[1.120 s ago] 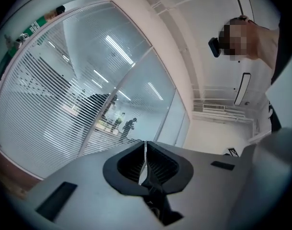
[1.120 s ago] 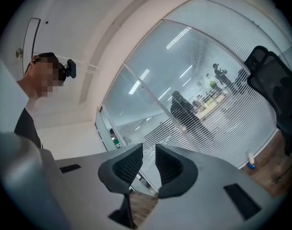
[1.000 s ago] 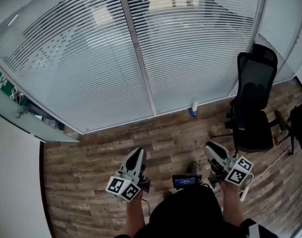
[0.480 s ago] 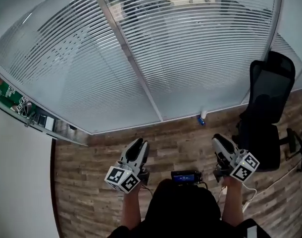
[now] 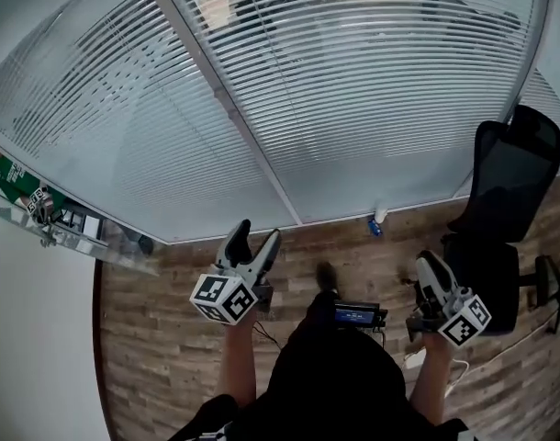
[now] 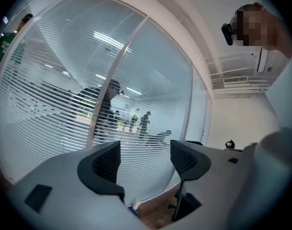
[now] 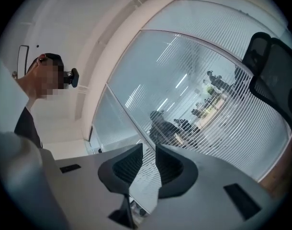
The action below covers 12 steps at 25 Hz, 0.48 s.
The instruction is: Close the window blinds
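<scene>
Here, the approach is in hand: the window blinds (image 5: 353,108) hang ahead, well apart from both grippers, slats tilted open (people show through). The left gripper (image 5: 257,237) has just spread its jaws wide, empty, where they were together a second ago. The right gripper (image 5: 430,269) keeps its jaws narrow and empty. Next, probably, comes reaching the blinds' control, which I cannot pick out.
</scene>
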### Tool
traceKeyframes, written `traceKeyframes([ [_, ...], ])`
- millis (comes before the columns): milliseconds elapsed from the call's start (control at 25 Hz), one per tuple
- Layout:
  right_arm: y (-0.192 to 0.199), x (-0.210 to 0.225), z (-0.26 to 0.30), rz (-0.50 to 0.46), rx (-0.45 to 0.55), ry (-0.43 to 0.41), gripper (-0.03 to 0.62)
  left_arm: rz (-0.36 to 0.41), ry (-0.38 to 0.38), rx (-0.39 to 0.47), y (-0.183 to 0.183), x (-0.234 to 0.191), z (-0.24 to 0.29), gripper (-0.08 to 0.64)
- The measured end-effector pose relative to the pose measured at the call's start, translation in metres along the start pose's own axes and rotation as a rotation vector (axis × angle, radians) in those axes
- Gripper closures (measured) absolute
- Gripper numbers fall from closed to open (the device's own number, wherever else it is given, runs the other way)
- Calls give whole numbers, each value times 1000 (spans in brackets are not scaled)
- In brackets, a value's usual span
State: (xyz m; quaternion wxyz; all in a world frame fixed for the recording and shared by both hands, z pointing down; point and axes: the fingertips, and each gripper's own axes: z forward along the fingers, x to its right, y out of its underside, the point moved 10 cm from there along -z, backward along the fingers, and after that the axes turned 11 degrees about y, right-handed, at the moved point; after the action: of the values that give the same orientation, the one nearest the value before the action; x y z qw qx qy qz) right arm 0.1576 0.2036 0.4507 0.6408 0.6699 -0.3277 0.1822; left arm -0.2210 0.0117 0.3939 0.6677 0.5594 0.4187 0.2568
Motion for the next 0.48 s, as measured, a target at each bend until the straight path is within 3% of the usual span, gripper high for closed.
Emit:
traceKeyframes([
  [240,-31,33,52,-54,-5,61,520,11,-74,78,-16,-80,68,249],
  [440,-62,43,130,-109,-37,68,520,5,-166,113,-36,-149,119,536],
  [480,-66,44,147,-119,-44,64,520,2,-188,107,-37,-162,126,551],
])
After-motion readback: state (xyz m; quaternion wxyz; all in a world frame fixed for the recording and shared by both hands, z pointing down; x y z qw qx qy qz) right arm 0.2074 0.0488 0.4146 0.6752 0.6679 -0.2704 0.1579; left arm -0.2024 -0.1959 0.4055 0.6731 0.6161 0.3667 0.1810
